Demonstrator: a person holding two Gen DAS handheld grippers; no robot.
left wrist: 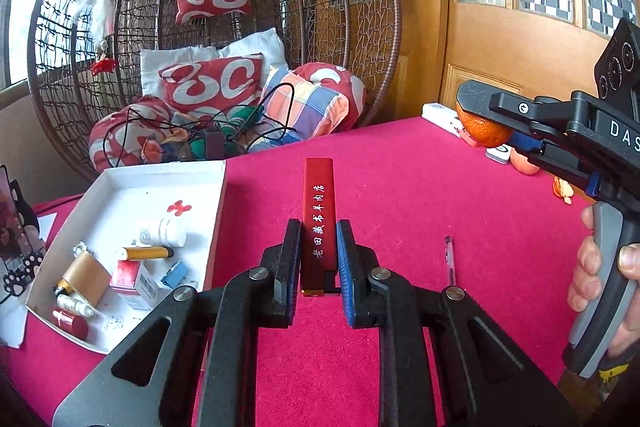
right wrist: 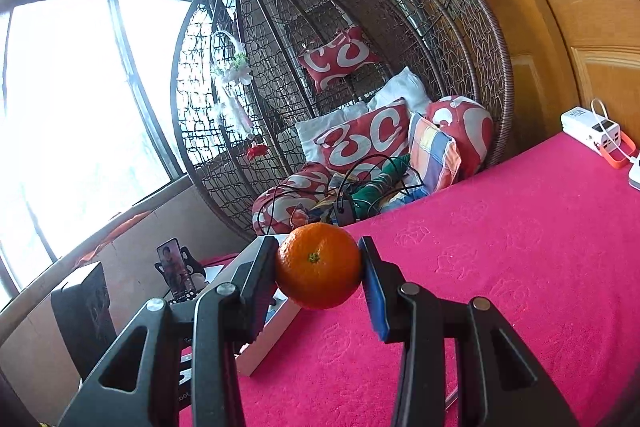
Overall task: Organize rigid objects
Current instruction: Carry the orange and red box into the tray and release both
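The left gripper (left wrist: 319,259) clamps a slim red box (left wrist: 319,211) above the pink-clothed table (left wrist: 460,219) — the right gripper (right wrist: 319,265) pinches an orange (right wrist: 319,265) near the white tray (left wrist: 120,187).

A wicker hanging chair (right wrist: 344,67) full of red-and-white cushions (right wrist: 366,141) hangs beyond the pink-covered surface (right wrist: 500,247). Bright windows (right wrist: 80,107) glare at left, washed out, perhaps overcast. A wooden door (left wrist: 520,39) with patterned glass stands right.
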